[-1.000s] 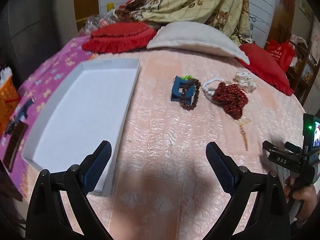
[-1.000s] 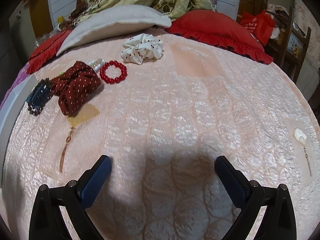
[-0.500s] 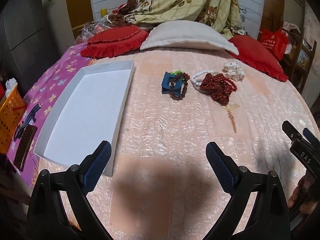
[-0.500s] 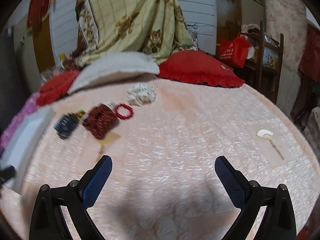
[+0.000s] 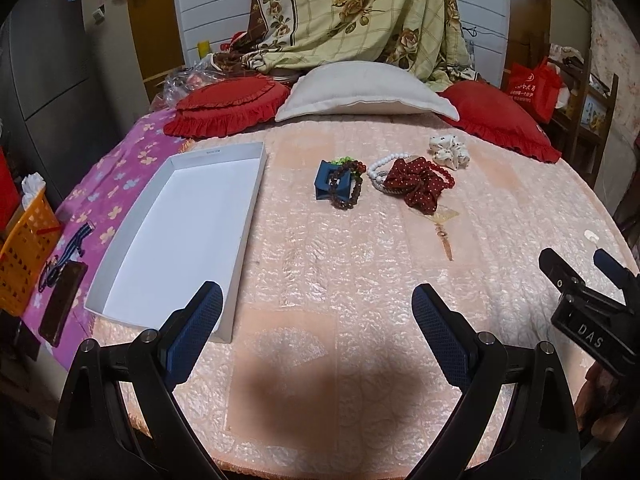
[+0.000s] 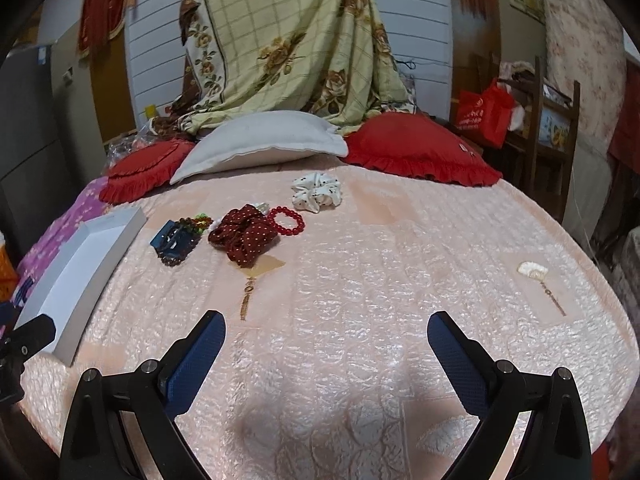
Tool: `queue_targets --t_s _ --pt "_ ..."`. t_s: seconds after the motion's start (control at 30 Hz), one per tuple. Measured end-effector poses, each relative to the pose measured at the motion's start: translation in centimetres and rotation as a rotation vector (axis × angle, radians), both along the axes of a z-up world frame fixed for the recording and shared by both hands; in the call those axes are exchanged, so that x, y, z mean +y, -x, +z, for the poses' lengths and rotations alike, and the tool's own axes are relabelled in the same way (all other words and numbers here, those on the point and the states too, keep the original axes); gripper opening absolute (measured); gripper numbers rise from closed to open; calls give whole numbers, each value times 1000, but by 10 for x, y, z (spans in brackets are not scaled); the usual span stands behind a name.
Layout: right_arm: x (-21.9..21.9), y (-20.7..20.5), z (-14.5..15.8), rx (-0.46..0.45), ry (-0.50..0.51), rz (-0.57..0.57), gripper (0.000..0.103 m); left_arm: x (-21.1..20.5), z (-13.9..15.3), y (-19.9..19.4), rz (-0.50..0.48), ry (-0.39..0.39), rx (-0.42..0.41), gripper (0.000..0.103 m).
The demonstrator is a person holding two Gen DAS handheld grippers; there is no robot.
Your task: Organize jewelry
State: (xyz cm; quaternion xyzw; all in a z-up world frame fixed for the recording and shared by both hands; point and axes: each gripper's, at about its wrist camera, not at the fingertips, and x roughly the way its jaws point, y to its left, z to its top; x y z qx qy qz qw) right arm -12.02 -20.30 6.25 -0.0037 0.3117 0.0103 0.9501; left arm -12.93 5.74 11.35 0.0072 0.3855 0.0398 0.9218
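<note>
1. The left gripper (image 5: 316, 312) and right gripper (image 6: 326, 340) both hang with fingers spread wide, holding nothing, at the bottom of their frames.
2. Jewelry sits mid-frame on the pink bedspread (image 5: 340, 272): a blue clip (image 5: 325, 185), dark bead bracelet (image 5: 347, 194), red dotted scrunchie (image 5: 418, 186), and white scrunchie (image 5: 448, 151).
3. The white tray (image 5: 180, 232) lies at the left; a small, possibly shell-like, pendant (image 6: 532, 270) lies far right.

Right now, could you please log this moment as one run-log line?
left gripper: open, empty | right gripper: open, empty | white tray: empty | jewelry cluster: on bedspread, untouched
</note>
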Motion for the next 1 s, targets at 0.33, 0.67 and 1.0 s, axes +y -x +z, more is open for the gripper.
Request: queue_targets --t_s 0.33,0.67,1.0 --pt "8 -2 -10 22 37 19 101 -6 -11 -4 -23 -9 32 96" --pt "11 -17 -26 88 31 41 101 -3 -29 -21 -30 6 92 96" --pt "14 -59 -36 182 104 16 97 16 -40 -40 10 41 120 96"
